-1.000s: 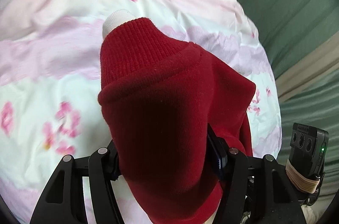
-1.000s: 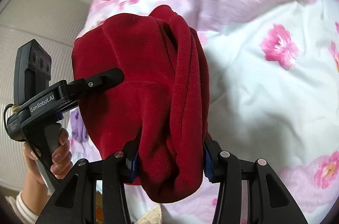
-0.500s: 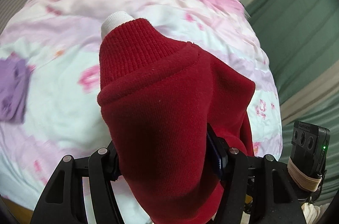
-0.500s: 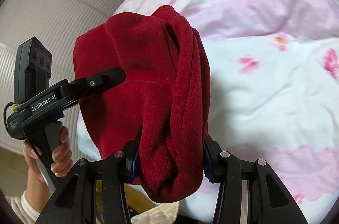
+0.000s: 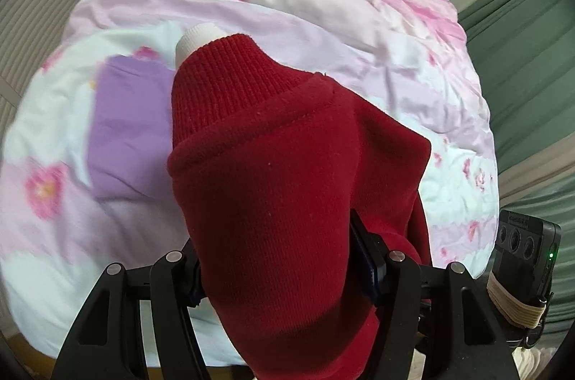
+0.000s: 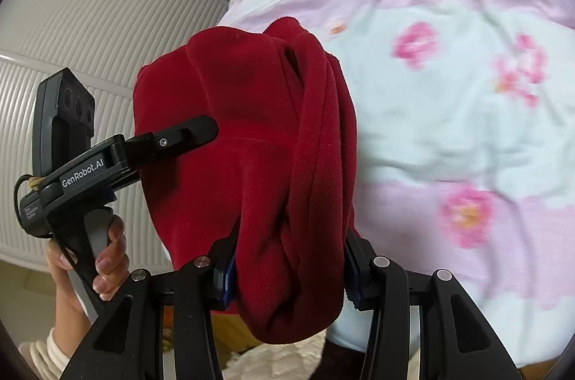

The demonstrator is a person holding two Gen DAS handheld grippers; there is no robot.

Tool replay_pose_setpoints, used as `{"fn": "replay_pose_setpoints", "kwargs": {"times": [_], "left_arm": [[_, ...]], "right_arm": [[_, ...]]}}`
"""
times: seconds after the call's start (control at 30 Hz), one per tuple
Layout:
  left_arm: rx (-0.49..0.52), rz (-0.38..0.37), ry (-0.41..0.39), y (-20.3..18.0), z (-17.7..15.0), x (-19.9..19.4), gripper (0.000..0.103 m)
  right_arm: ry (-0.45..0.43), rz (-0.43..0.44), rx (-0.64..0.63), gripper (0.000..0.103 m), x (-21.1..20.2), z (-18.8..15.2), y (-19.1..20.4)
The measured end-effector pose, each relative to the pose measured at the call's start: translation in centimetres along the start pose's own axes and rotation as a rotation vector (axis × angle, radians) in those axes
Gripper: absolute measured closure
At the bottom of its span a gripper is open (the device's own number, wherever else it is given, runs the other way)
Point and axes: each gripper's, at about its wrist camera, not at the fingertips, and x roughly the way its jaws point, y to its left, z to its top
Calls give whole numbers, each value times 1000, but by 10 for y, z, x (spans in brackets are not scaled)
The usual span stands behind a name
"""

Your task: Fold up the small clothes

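The red sweater (image 5: 287,200) hangs in the air above the bed (image 5: 323,31), bunched and doubled over, and each end is clamped: the left gripper (image 5: 276,268) has its jaws closed on a thick roll of the red fabric with the ribbed hem on top, and the right gripper (image 6: 287,258) has its jaws closed on several gathered layers of the same garment. In the right wrist view the left gripper (image 6: 169,143) also shows from the side, its finger lying against the cloth, with the person's hand (image 6: 90,258) around its handle. As a judgement, the sweater looks already folded into a compact bundle and is being carried, so what is left is to lay it down flat and let go; a purple cloth (image 5: 129,125) already lies on the bed cover, perhaps a finished piece, but it is blurred and hard to read. The fabric hides the fingertips of both grippers, so the exact grip point cannot be seen. A small white part (image 5: 197,38) sticks out behind the hem; whether it is a finger pad or a label, one cannot tell. The shape of the fold inside the bundle is also hidden.
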Motion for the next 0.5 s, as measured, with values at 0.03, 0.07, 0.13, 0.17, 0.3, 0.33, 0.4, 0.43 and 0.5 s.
{"fn": "replay_pose_setpoints", "kwargs": {"times": [0.03,0.07,0.13,0.17,0.3,0.33,0.4,0.43,0.5], "left_arm": [[2,0,7,12,7,-3,40],[5,1,15,27,17,-5,40],[8,-1,28,49,34,-7,40],[19,0,31,59,45,-7,39],[39,8,58,91,82,0,39],[47,13,68,98,91,4,39],[56,19,94,112,106,13,38],[59,19,113,120,116,21,38],[74,19,136,131,129,35,37]], "right_arm": [[3,4,2,56,11,2,12],[7,7,4,56,24,10,27],[15,10,14,56,44,24,46],[19,13,26,56,56,34,56],[19,12,57,56,79,46,67],[20,13,66,56,89,54,72],[24,16,94,56,110,68,79],[28,18,113,56,119,73,81],[30,6,134,56,131,77,85]]}}
